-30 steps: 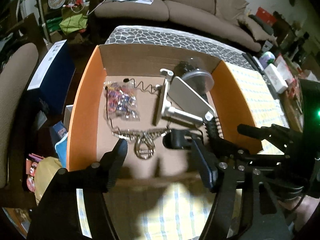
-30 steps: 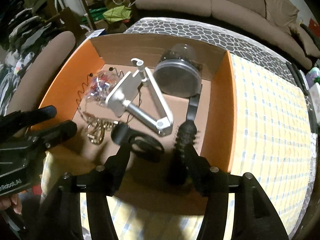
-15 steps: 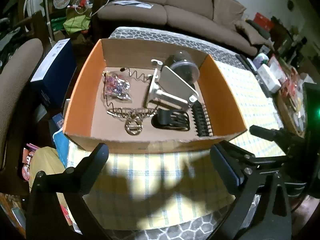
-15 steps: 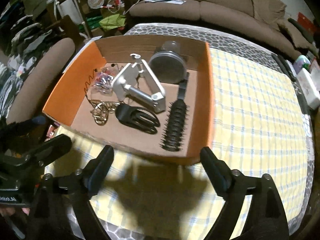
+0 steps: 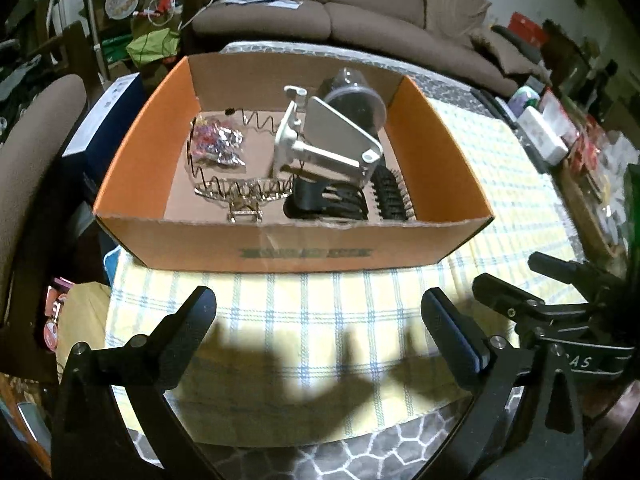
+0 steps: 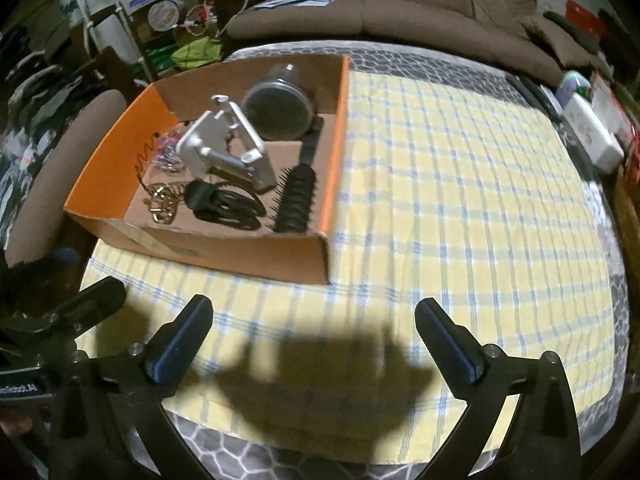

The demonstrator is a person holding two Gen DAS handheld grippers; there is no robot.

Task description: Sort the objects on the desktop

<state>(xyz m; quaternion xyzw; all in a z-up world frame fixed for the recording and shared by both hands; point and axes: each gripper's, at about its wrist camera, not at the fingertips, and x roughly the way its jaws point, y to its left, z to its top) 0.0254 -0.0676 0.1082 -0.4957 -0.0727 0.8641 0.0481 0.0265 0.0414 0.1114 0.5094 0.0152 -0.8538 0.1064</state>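
Both claws hang over the checked cloth (image 6: 460, 184), at six o'clock from the orange box (image 5: 304, 246). The left gripper (image 5: 318, 320) is spread wide and empty; the right gripper (image 6: 314, 330) is opening, with nothing between its jaws. In the box lie a black hairbrush (image 6: 296, 196) (at its three o'clock side), a black hair clip (image 6: 224, 202), a silver stand (image 5: 320, 140), a round jar (image 6: 276, 108) and gold wire pieces (image 5: 240, 192).
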